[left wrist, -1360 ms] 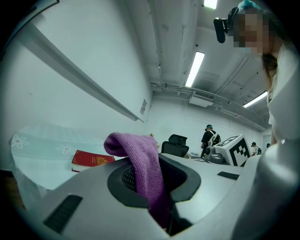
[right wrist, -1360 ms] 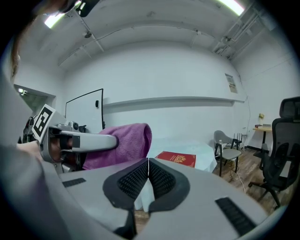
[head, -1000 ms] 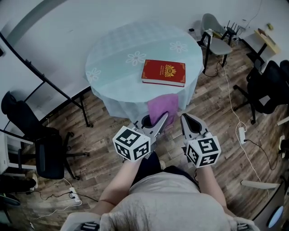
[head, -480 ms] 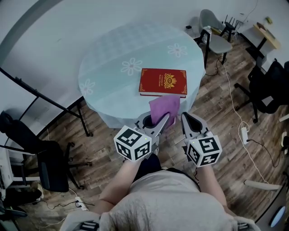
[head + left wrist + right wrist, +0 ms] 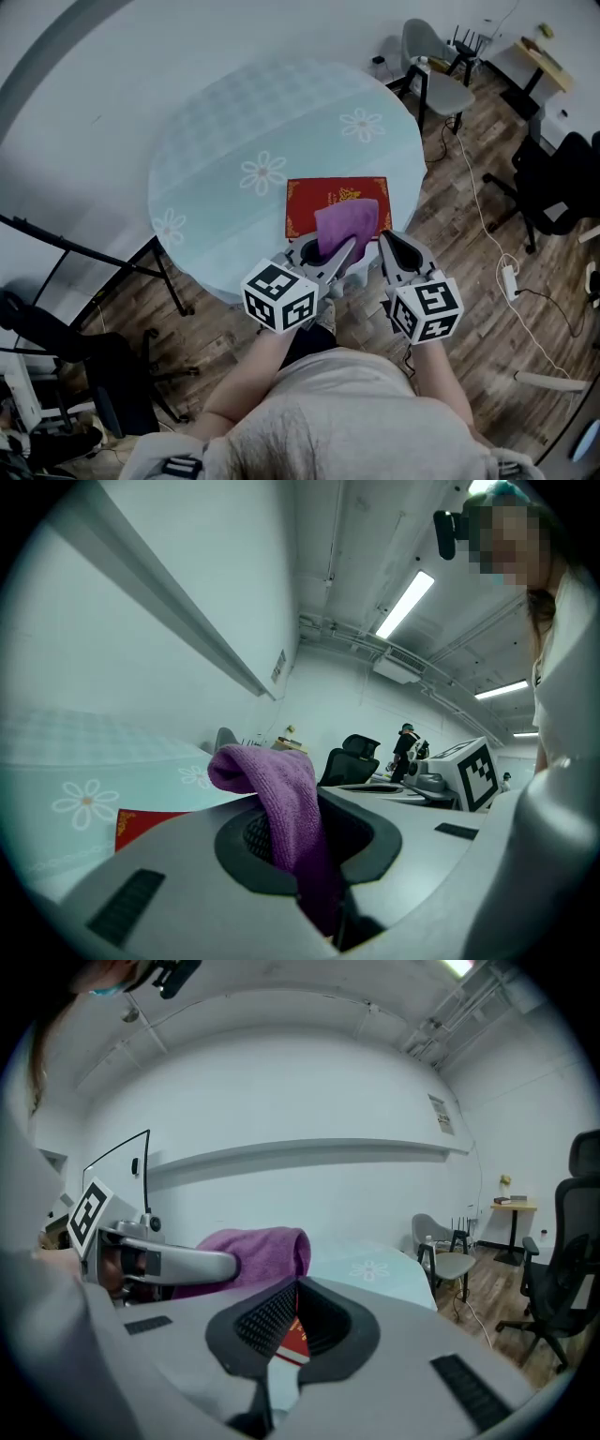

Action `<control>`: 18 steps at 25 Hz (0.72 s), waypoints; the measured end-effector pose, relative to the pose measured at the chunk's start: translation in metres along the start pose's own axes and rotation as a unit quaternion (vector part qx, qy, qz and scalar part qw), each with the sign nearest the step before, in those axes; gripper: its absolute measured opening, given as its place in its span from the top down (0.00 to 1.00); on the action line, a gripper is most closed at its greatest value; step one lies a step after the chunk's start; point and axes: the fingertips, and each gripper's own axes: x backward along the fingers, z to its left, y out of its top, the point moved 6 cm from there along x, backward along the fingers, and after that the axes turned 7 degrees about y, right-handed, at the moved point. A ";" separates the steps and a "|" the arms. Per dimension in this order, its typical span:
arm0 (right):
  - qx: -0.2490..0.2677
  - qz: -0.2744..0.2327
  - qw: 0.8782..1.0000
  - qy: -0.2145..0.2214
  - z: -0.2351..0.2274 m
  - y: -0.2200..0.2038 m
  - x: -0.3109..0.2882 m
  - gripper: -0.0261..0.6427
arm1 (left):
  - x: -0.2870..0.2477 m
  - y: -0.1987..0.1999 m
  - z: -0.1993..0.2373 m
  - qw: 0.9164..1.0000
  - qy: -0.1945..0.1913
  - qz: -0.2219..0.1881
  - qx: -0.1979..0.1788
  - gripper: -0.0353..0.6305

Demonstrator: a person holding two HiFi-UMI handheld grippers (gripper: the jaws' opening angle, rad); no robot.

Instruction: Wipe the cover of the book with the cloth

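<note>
Left gripper (image 5: 336,253) has its jaws closed on a purple cloth (image 5: 345,223), pinching its lower end so that the rest stands up past the fingertips and folds over in a rounded hump; its own view shows the fabric (image 5: 281,799) clamped in the hollow between the pads. Just ahead of this gripper a red book (image 5: 305,202) with gold decoration lies flat near the close edge of a round table (image 5: 234,122) covered in pale, flower-patterned fabric. From the head view the cloth overlaps the book's near right part, though whether it touches the cover cannot be told. Right gripper (image 5: 389,246) is just beside the left one, to its right, with its jaws pressed together at the tips and nothing held; through the hollow behind them a strip of the book (image 5: 292,1340) shows, and the cloth (image 5: 253,1251) sits off to its left
</note>
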 end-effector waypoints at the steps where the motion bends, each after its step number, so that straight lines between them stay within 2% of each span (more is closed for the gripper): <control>1: -0.001 0.000 1.000 -0.005 -0.004 0.002 -0.006 0.93 | -0.006 0.003 0.006 1.000 -0.005 0.001 0.001 0.85; 7: -0.004 0.004 1.000 -0.028 -0.026 0.012 -0.034 0.93 | -0.038 0.019 0.035 1.000 -0.030 0.008 0.001 0.85; 18: -0.022 0.010 0.998 -0.058 -0.047 0.014 -0.074 0.93 | -0.068 0.032 0.074 0.998 -0.053 0.021 0.005 0.85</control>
